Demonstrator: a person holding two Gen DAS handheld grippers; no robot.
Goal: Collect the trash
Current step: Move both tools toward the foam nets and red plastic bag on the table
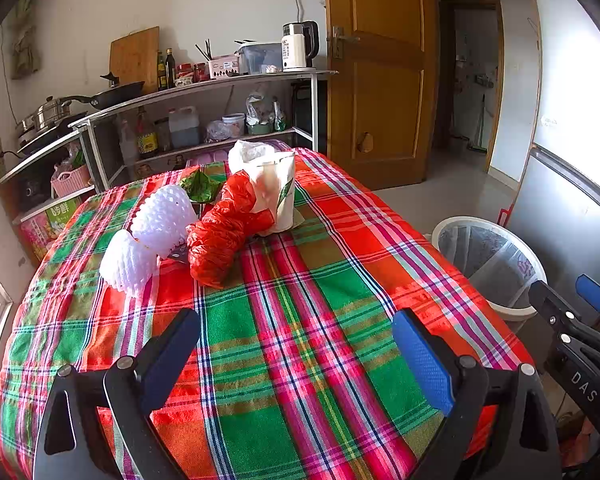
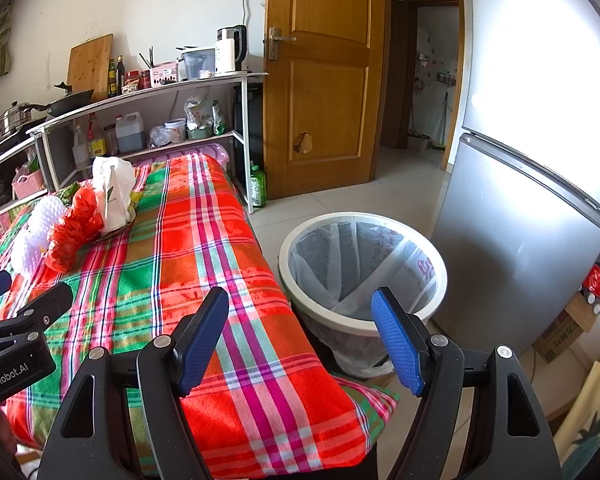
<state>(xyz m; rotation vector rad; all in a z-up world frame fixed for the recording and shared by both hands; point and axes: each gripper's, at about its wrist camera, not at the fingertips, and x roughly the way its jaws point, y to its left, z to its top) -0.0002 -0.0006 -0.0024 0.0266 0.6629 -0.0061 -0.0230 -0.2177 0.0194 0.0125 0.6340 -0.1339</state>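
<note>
left wrist view: your left hand-held gripper (image 1: 296,354) hangs over the plaid-covered desk (image 1: 300,380), fingers spread apart and empty. trash sits at the far end: two white foam nets (image 1: 152,236), a red plastic bag (image 1: 224,236), a paper cup (image 1: 276,192). your right hand-held gripper (image 2: 300,336) also gapes empty, near the lined bin (image 2: 360,264) beside the desk.
</note>
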